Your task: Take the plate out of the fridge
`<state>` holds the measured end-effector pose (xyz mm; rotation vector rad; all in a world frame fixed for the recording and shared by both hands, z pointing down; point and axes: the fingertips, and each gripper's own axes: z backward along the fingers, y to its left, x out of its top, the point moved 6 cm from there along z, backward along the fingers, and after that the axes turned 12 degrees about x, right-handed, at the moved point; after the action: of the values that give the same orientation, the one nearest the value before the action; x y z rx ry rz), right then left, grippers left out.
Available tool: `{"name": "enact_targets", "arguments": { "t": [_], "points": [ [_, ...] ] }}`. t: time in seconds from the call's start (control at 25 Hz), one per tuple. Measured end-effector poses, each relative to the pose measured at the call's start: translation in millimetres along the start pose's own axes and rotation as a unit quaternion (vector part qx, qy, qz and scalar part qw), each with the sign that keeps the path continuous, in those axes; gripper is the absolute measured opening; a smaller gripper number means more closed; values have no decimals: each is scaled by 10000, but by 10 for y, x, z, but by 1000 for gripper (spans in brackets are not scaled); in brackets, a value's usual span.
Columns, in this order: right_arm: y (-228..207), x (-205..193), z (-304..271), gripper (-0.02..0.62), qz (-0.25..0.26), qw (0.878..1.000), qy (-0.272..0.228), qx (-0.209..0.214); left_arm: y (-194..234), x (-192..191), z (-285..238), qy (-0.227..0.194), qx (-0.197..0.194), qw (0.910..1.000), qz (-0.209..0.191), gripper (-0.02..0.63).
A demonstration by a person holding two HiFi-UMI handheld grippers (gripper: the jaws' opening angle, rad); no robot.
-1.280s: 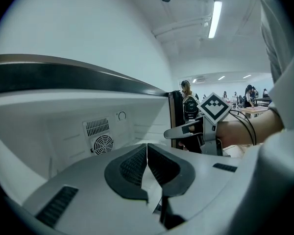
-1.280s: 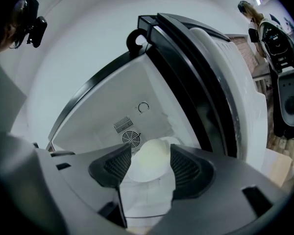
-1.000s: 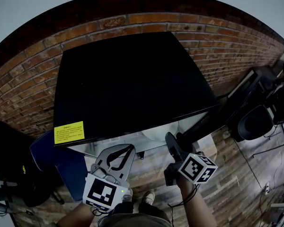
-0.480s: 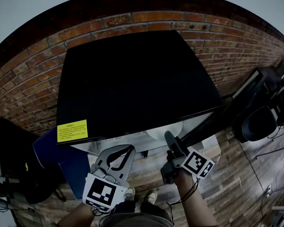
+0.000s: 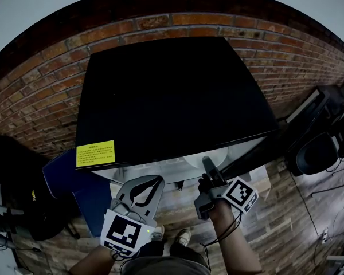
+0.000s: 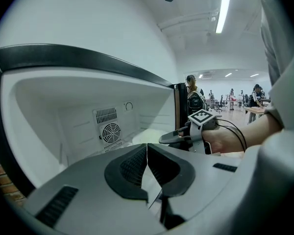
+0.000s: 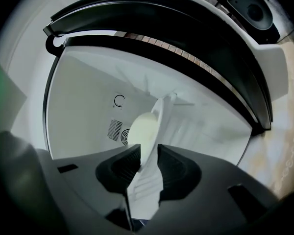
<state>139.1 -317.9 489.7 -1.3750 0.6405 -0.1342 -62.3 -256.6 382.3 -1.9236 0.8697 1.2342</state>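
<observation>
A small black fridge stands open in front of me, its white inside showing in both gripper views. A pale plate lies near the front of its floor. My right gripper reaches into the opening. Its jaws have just been closing and now pinch the rim of the plate, which runs edge-on between the pads of the right gripper. My left gripper hangs shut and empty before the opening, left of the plate. Over the left gripper I see the right gripper at the plate.
A brick wall runs behind the fridge. The open fridge door stands at the right. A blue object sits at the left, dark office chairs at the right. A fan vent is in the fridge's back wall.
My right gripper has rolled so its marker cube lies flatter and has edged in under the fridge top to the plate. The left gripper has stayed put.
</observation>
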Motion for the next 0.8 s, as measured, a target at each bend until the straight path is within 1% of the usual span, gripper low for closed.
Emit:
{"name": "enact_targets", "arguments": {
  "t": [0.08,0.2,0.44,0.64,0.8],
  "points": [
    [11,-3,-10,91,-106,9999,-65,8,2,-17,11,19,0,10000,19,18],
    [6,1,-11,72,-374,9991,-195,60,-1,-24,19,43,26,10000,51,18],
    [-13,-3,36,58,-725,9969,-309,-74,-2,-29,35,17,43,10000,63,18],
    [31,6,87,48,-749,9964,-345,-206,-8,-29,52,15,48,9999,125,18],
    [14,-32,135,46,-1123,9921,-478,-279,-21,-38,78,-21,21,9999,97,18]
  ]
}}
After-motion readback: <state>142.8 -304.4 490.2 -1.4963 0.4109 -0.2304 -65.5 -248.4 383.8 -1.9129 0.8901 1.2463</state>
